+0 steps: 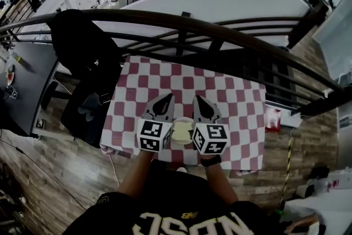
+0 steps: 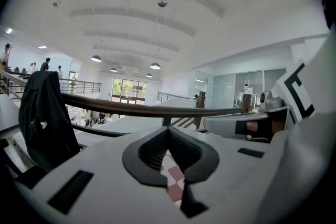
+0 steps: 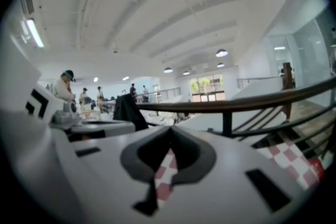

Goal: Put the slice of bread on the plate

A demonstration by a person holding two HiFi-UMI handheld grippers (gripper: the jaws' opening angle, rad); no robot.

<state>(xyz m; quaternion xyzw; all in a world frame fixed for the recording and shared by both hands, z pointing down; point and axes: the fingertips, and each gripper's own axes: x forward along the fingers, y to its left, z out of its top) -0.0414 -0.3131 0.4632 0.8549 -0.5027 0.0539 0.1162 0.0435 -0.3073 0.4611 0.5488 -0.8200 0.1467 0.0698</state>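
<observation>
The step in hand looked like the pull-away after the placing, though that is a judgement, since little of the task's things could be seen. The left gripper [image 1: 166, 100] and the right gripper [image 1: 199, 99] were held side by side above the red-and-white checked tablecloth [image 1: 236, 102], each with its 2 jaws brought together and nothing between them. Both gripper views showed only a sliver of checked cloth through the narrow gap behind the tips. To finish well, both tools should stay lifted clear and keep level, so that no jaw or marker cube brushes what lies below, and neither should come down again unless the bread proves to overhang the rim. The slice of bread and the plate appeared only as 1 pale cream, rounded shape [image 1: 182, 130] near the table's 6 o'clock edge. It had the left gripper's cube at its 9 o'clock and the right gripper's cube at its 3 o'clock, and these hid its sides. I could not tell bread from plate within that shape, nor whether the slice lay flat and centred. It looked smooth, light and unmarked. A dark curved railing [image 1: 220, 30] ran beyond the table at 12 o'clock.
</observation>
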